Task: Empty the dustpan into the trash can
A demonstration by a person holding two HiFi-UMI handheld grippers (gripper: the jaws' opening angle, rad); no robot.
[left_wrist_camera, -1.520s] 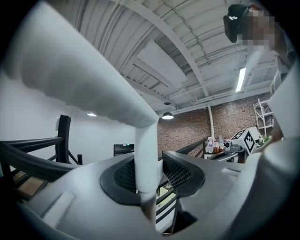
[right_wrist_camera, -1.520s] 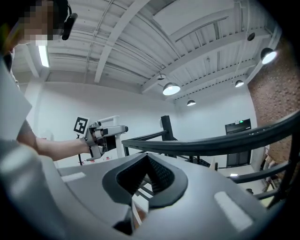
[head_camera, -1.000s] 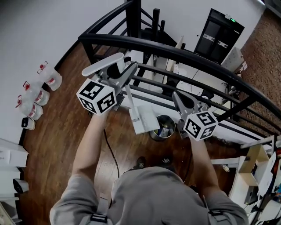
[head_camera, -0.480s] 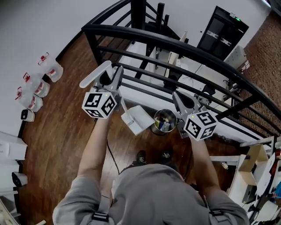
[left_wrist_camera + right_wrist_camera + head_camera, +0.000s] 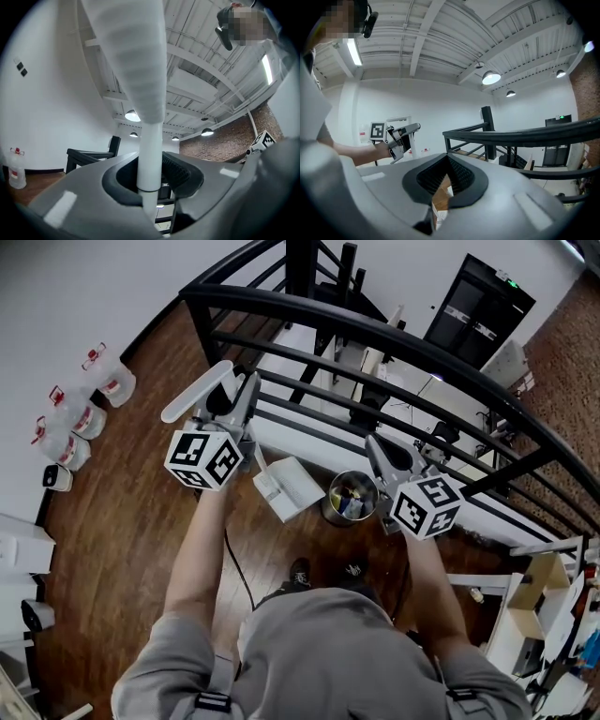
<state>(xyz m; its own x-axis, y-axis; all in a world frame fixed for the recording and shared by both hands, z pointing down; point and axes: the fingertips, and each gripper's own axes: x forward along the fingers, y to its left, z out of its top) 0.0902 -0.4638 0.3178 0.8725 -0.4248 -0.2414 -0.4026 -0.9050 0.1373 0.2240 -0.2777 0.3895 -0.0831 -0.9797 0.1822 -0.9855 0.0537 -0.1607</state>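
**Dustpan drawn back from the trash can**

The left gripper (image 5: 150,177) keeps its jaws clamped on the white handle (image 5: 140,70), which rises upright between them. The right gripper (image 5: 447,180) has its jaws closed on nothing. Further down, the dustpan (image 5: 292,486) has swung away from above the trash can (image 5: 352,498) and now hangs just to its left over the wooden floor (image 5: 141,521). The tipping looks done.

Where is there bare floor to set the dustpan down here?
The widest bare floor lies left of the dustpan, between the jugs by the wall and the black cord. Around the trash can it is crowded: railing behind, the person's shoes in front.
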